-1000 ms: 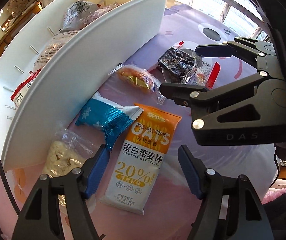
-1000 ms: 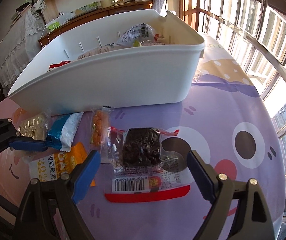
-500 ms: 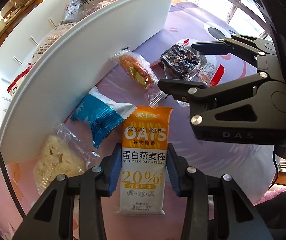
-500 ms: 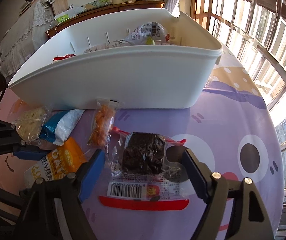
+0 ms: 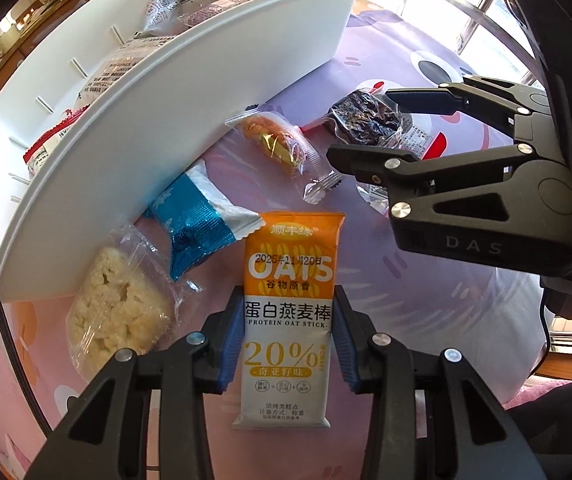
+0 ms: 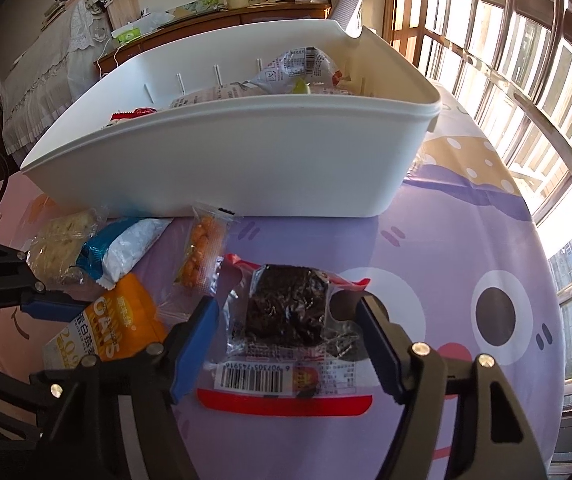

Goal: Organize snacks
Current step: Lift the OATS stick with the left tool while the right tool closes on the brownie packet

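You're looking at a glossy foil oat bar wrapper [image 5: 288,320], a smooth matt plastic bin [image 6: 254,168], and crinkly clear film on the dark snack [image 6: 286,312].

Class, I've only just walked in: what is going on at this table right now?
A person is sorting snacks with a claw in each hand. The left claw has just closed on the orange oat stick packet, which lies on the tablecloth. The right claw has been closing around the dark snack in a clear wrapper, pads not yet pressing it. Three more packets lie loose beside the white bin, which already holds several.
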`<state>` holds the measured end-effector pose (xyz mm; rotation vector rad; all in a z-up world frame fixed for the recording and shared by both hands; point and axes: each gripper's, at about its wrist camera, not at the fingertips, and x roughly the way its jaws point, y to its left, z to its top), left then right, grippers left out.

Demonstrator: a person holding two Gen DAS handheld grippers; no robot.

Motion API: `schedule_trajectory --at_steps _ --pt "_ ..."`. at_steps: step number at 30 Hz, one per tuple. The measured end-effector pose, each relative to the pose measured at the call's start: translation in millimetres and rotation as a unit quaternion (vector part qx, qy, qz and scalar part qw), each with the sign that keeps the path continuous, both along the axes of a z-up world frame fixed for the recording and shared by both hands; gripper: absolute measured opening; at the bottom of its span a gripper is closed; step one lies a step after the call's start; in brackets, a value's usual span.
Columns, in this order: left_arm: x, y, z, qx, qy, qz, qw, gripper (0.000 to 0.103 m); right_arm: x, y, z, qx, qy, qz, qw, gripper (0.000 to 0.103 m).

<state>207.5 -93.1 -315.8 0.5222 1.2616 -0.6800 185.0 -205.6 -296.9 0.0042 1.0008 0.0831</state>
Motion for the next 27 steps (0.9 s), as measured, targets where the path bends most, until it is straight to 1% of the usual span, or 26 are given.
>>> schedule_trajectory --at_steps 5,10,11,19,23,27 --pt "-2 13 3 -0.006 0.001 0.007 1.0 0.039 -4 -4 5 0.01 -0.003 -0.012 1.0 0.063" --pt "-3 24 1 -0.01 0.0 0.015 0.9998 0.039 -10 -4 11 0.008 -0.01 -0.023 1.0 0.057" --pt "-3 27 1 -0.011 0.0 0.017 0.9998 0.039 -11 -4 11 0.007 -0.008 -0.026 1.0 0.054" --pt "-8 49 8 -0.017 -0.005 0.038 0.9991 0.039 -14 -2 12 0.012 -0.002 -0.038 0.999 0.052" --pt "-15 51 25 -0.022 -0.011 0.048 0.9986 0.039 -15 -4 12 0.026 0.007 -0.045 0.999 0.051" --pt "-16 57 37 -0.03 -0.018 0.054 0.9979 0.039 -18 -3 16 0.025 0.009 -0.046 0.999 0.05"
